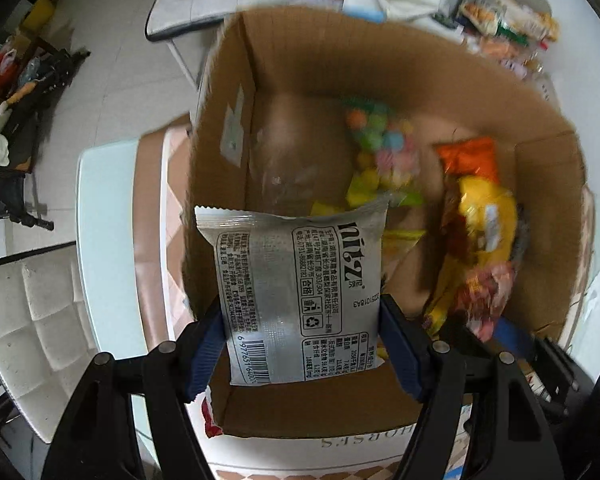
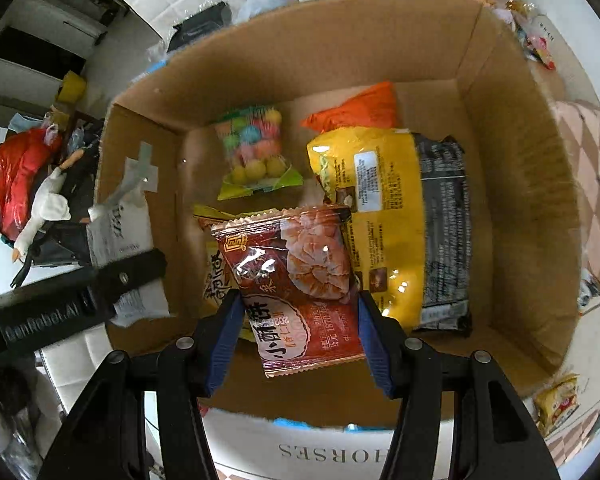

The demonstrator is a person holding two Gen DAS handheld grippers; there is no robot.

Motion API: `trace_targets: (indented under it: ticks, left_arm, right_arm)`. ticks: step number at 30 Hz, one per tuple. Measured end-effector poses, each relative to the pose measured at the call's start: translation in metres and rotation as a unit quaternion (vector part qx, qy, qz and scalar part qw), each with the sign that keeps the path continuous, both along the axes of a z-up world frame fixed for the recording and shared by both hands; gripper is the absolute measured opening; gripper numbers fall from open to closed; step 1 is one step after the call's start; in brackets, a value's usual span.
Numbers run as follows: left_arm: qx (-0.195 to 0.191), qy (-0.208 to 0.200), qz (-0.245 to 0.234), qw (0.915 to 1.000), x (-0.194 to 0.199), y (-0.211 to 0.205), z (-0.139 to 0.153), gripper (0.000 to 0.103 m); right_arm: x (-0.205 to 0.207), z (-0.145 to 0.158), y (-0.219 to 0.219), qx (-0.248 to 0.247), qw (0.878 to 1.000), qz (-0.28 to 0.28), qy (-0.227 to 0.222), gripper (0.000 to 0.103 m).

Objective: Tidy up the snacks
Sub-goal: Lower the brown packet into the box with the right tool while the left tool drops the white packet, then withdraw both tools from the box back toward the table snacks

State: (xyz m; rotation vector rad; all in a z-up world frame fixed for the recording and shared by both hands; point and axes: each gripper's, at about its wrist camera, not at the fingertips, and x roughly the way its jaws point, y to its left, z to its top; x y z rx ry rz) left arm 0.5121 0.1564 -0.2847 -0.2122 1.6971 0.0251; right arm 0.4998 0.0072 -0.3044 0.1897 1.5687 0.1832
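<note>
Over the cardboard box (image 2: 512, 184), both grippers carry snacks: left gripper (image 1: 302, 344) clamps a silver packet (image 1: 296, 300), right gripper (image 2: 300, 332) a red pastry packet (image 2: 296, 284). Next up, I'd guess, is letting go so both drop among the bags inside.

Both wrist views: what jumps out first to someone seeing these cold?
The big open cardboard box fills both views, snacks on its floor: a yellow bag at right and a pack of pastel candy balls toward the back. Above it, each gripper clamps a packet: the left gripper a silver packet, the right gripper a red pastry packet.
</note>
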Motion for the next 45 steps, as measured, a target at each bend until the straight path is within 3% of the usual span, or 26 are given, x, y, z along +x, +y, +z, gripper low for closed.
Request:
trace_targets:
  ticks: [3,5,6,20,32,45]
  left_arm:
    - [-0.004,0.011,-0.008,0.9999,-0.006,-0.002,-0.010,0.071]
    - [-0.010,0.014,0.001,0.9999,-0.009,-0.001,-0.016,0.071]
    - [-0.010,0.011,0.000,0.9999,-0.010,-0.002,-0.017,0.072]
    - [0.000,-0.019,0.010,0.9998,-0.024,-0.007,0.011,0.076]
    - [0.047,-0.113,0.020,0.9923,-0.081,-0.021,0.063,0.076]
    - [0.089,-0.217,0.033,0.9717,-0.148,-0.037,0.126,0.076]
  right_arm:
    - [0.006,-0.025,0.005,-0.005,0.999,0.016,0.030,0.064]
    - [0.007,-0.038,0.010,-0.010,0.998,0.028,0.048,0.085]
    - [0.007,-0.041,0.011,-0.014,0.998,0.031,0.050,0.087]
    - [-0.002,-0.023,0.001,-0.042,0.998,0.032,0.023,0.090]
    - [-0.040,0.033,-0.023,-0.091,0.994,0.037,-0.052,0.090]
    - [-0.113,0.116,-0.045,-0.100,0.983,0.040,-0.147,0.090]
